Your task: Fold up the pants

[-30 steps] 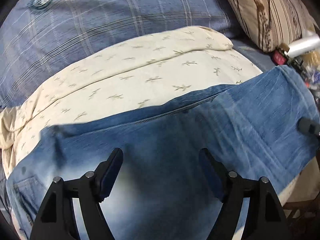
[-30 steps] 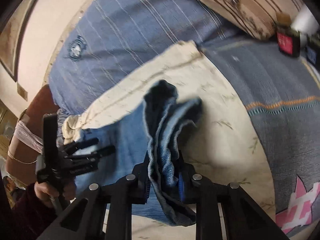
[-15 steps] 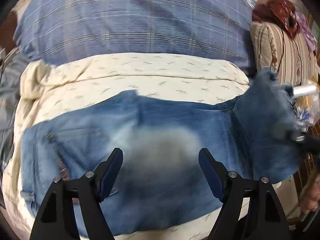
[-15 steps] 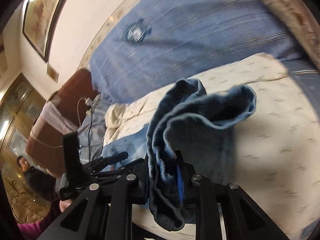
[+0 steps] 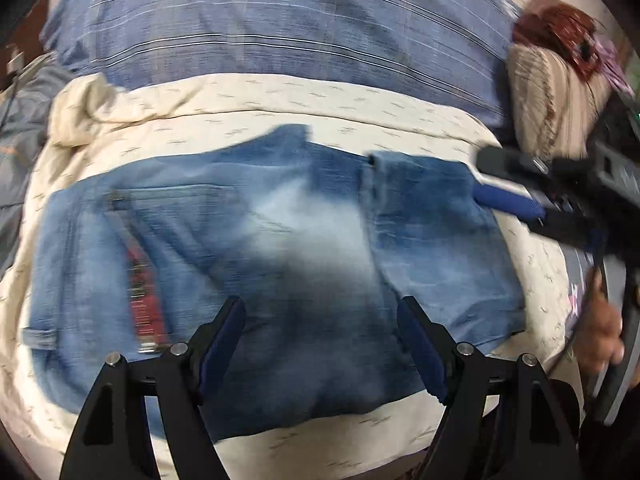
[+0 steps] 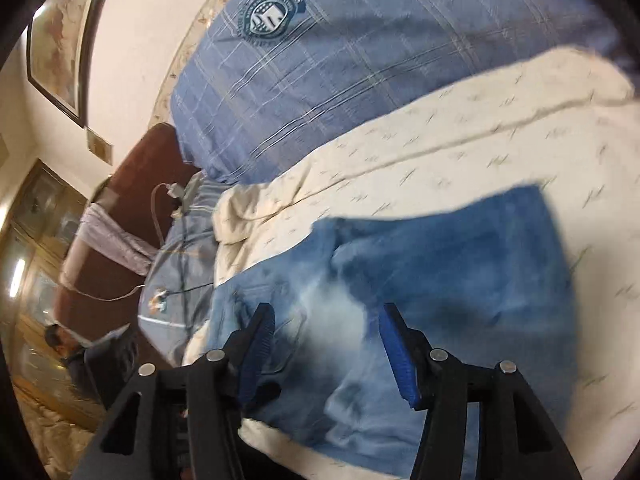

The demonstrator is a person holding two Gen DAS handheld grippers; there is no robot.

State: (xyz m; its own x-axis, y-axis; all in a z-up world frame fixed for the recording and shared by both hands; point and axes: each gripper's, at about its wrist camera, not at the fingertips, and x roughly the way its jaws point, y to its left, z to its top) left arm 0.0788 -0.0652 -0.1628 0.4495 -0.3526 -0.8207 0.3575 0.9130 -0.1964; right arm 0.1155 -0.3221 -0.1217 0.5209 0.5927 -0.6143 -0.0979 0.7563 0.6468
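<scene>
While my right gripper, jaws just opened and empty, hovers, the jeans lie lengthwise left-to-right at frame centre under my wide-open, empty left gripper.

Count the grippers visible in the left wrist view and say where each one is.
2. The left gripper hangs open at bottom centre over the jeans; the right gripper reaches in from the right edge, jaws just opened, gripping nothing.
</scene>
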